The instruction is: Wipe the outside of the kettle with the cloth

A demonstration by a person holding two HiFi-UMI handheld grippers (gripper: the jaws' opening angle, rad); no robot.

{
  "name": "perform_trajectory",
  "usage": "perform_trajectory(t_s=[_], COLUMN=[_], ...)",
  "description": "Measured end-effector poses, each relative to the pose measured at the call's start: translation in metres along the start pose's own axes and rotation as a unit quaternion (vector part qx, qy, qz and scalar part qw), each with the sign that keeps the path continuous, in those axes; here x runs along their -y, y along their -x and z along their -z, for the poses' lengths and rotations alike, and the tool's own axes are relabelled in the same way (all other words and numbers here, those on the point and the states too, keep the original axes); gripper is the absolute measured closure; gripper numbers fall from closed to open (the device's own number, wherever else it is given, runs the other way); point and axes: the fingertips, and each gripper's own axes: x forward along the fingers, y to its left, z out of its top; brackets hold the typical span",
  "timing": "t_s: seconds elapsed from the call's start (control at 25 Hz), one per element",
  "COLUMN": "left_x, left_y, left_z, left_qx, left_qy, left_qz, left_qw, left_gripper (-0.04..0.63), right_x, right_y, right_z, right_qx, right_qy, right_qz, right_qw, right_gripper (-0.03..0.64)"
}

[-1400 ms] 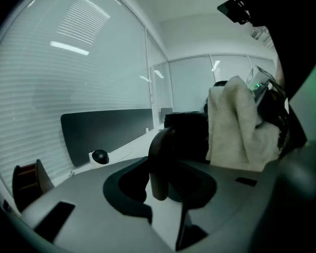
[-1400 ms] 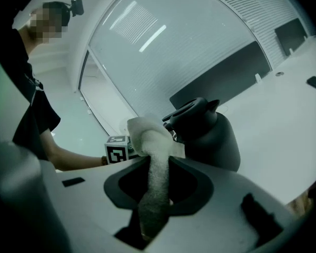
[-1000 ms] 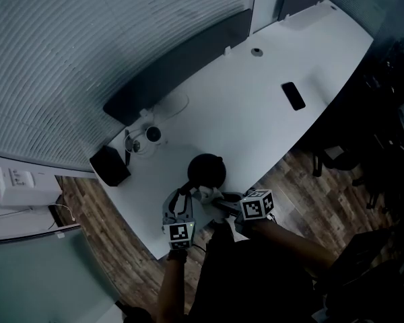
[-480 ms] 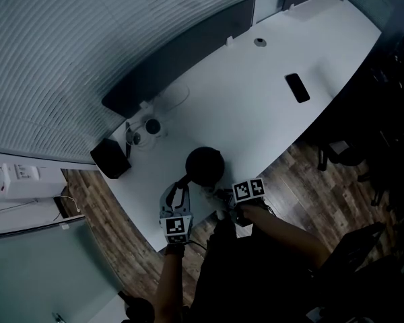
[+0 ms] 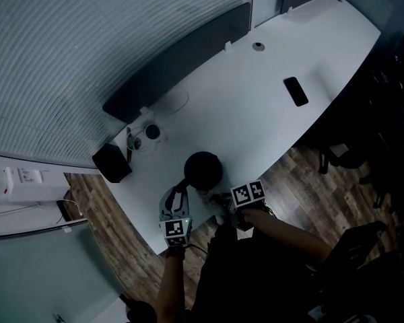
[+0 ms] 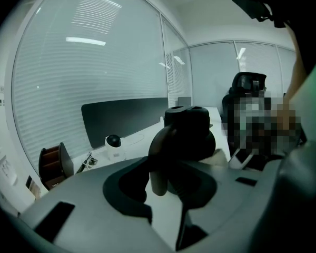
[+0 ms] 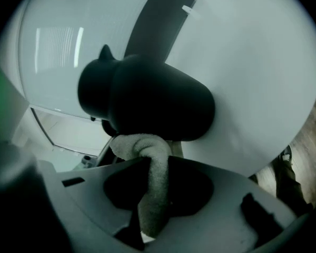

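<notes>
Head view shows a black kettle [image 5: 204, 169] standing upright on the white desk [image 5: 256, 106], close to its near edge and just ahead of both grippers. Its body is round and squat, dark all over, with a raised lid [image 6: 187, 112] on top and a thick curved handle [image 6: 160, 157] arching down one side. Left gripper [image 5: 180, 195] has its jaws partway apart and closed on that handle near its lower end. Right gripper [image 5: 220, 199] is clamped on a pale, nubbly cloth [image 7: 152, 188], which runs up from between the jaws in a narrow fold and bunches against the kettle's lower side, touching it
</notes>
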Motion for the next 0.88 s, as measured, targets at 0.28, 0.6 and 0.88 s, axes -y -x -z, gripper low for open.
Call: perform_trajectory(t_s=[0.28,0.6,0.88], left_x=[-0.002,0.0,0.002], left_y=[0.0,0.0,-0.001], left_z=[0.001,-0.004,-0.008], left_qx=[0.003,0.004,0.011], left_qy=[0.0,0.009,0.032], left_qz=[-0.004,-0.009,-0.014], left_qw=[1.0,0.9999,0.9993], left_gripper=[0.48,0.48,0.48], right_x=[-0.044,0.011,0.057], right_y=[0.034,0.019,-0.002], right_z=[-0.016,-0.012,-0.006], right_qx=[0.006,-0.018,-0.074], right_qy=[0.022,-0.024,-0.064], right_qz=[-0.039,0.002,0.055], right_qw=[0.999,1.0,0.994], right_gripper=[0.532,0.532,0.532])
